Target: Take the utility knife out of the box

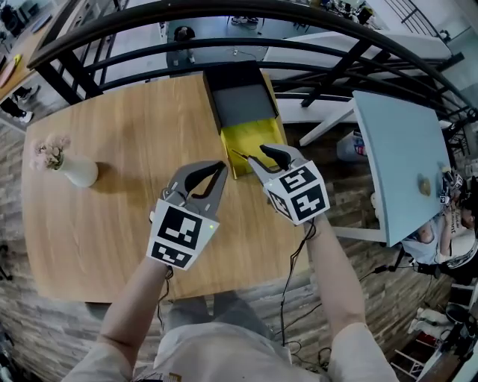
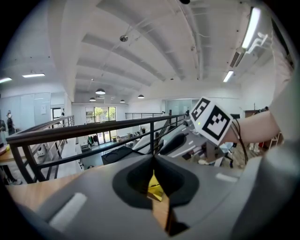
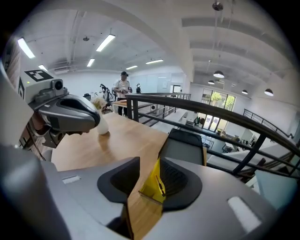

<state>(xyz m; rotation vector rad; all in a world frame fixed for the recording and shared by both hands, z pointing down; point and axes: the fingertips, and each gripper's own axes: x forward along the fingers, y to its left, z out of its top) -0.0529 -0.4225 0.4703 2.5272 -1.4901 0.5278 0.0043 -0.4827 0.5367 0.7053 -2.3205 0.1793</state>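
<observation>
both bare forearms reach forward from the near edge of the table [image 1: 112, 224], side by side, each hand hidden under its marker cube. the left gripper [image 1: 222, 168] sits over the table's near middle and angles toward the far right. its jaws are pressed together at the tips with nothing between them, and in the left gripper view [image 2: 153, 158] only a sliver of wood and yellow shows behind the seam. the right gripper [image 1: 256, 155] is tilted downward, its tips just over the near end of the box [image 1: 240, 104]. its jaws are spread and pinch nothing; the right gripper view [image 3: 157, 164] shows wood and yellow through the gap.

the box stands at the table's far edge toward the right corner. it has a dark grey far part and a yellow near part [image 1: 258, 138] that runs toward the person. a thin dark strip [image 1: 240, 156] lies at the near end of the yellow part; i cannot tell whether it is the utility knife.

a white vase [image 1: 77, 172] with pale flowers stands near the table's left edge. a dark railing [image 1: 246, 9] curves past the far edge, a pale blue table [image 1: 403, 157] is off to the right, and the floor [image 1: 351, 246] is wood plank. the room beyond is white with strip lights, and a person [image 3: 123, 86] stands far off.
</observation>
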